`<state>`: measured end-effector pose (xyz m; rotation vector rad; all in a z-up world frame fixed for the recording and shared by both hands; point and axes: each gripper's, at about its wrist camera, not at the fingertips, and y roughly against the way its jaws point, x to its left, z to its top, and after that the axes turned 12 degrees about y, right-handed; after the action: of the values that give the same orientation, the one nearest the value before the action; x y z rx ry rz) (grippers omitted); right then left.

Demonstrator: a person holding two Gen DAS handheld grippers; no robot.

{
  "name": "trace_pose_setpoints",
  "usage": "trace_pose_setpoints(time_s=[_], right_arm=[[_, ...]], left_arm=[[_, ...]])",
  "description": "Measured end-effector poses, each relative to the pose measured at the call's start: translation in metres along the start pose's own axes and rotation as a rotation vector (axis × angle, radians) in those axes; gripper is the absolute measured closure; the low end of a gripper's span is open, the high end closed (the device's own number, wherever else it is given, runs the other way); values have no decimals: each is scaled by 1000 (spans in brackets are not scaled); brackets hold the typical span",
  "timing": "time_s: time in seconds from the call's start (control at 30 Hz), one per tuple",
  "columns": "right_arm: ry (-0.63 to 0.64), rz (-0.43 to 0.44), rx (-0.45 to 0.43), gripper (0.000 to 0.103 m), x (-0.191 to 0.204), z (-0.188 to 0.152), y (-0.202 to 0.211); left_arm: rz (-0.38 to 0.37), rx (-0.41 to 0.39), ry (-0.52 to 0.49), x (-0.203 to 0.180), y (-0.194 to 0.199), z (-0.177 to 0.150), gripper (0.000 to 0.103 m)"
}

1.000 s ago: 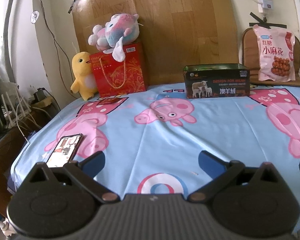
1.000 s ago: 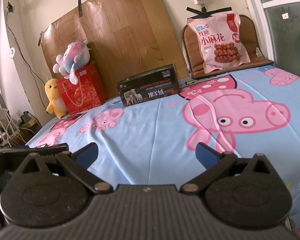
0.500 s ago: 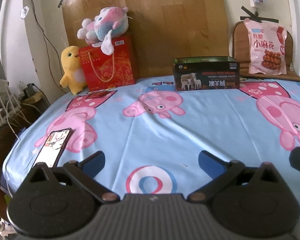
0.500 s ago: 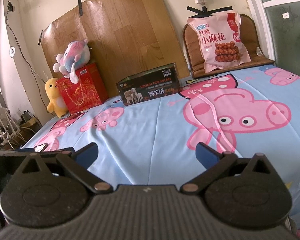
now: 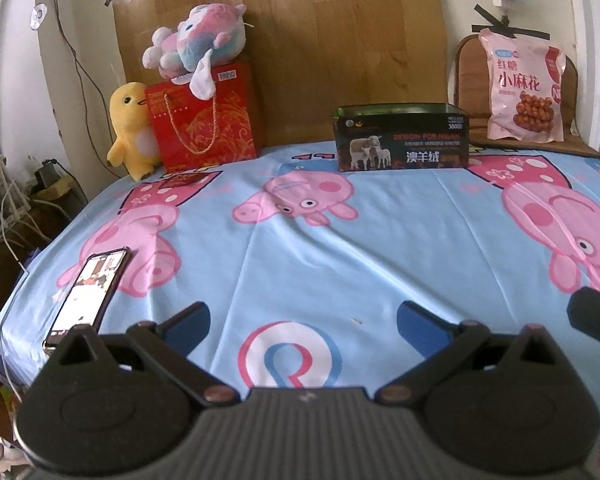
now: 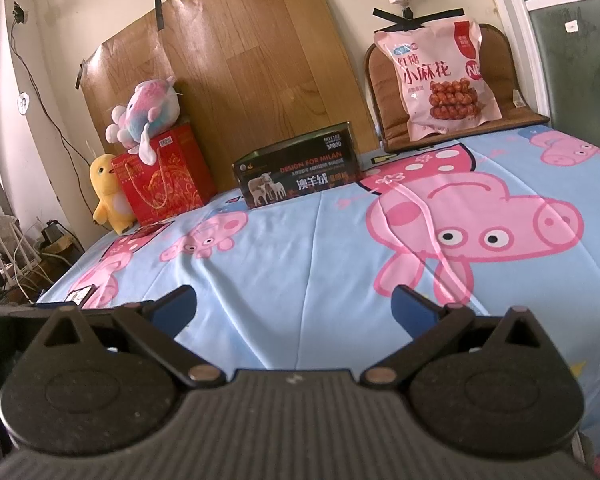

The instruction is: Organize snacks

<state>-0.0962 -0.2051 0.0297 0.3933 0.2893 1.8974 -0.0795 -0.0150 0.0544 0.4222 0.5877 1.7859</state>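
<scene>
A pink snack bag (image 5: 524, 88) (image 6: 440, 76) leans upright against a brown seat cushion (image 5: 470, 68) (image 6: 384, 96) at the far right of the bed. An open dark box with sheep printed on it (image 5: 402, 138) (image 6: 298, 172) stands at the back middle of the blue cartoon-pig sheet (image 5: 380, 240) (image 6: 320, 248). My left gripper (image 5: 302, 318) is open over the near edge of the sheet, nothing between its blue pads. My right gripper (image 6: 292, 306) is open too and empty, low over the sheet to the right of the left one.
A red gift bag (image 5: 204, 120) (image 6: 162, 176) with a pastel plush (image 5: 196, 46) (image 6: 146, 110) on top and a yellow duck plush (image 5: 130, 128) (image 6: 108, 192) stand at the back left. A phone (image 5: 86, 294) lies near the left edge. Cables and a router sit beyond it.
The left gripper has pulled back and tilted, so the box and bag look farther and the phone shows more fully. The right gripper has barely moved. Both stayed open.
</scene>
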Motion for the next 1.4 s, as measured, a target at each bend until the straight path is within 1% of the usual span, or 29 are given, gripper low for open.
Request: trace_pose_setpoints(time_s=[0.4,0.63,1.4], right_arm=[[0,1,2,0,0,0,0],[-1,2,2,0,-1,0,-1],[-3,3,5,0,-2,1,-1]], left_arm=[[3,2,0,0,-2,-1,0],[18,-17,-4,1,0,-1,0],[4,-3,-10,0,-2,2,0]])
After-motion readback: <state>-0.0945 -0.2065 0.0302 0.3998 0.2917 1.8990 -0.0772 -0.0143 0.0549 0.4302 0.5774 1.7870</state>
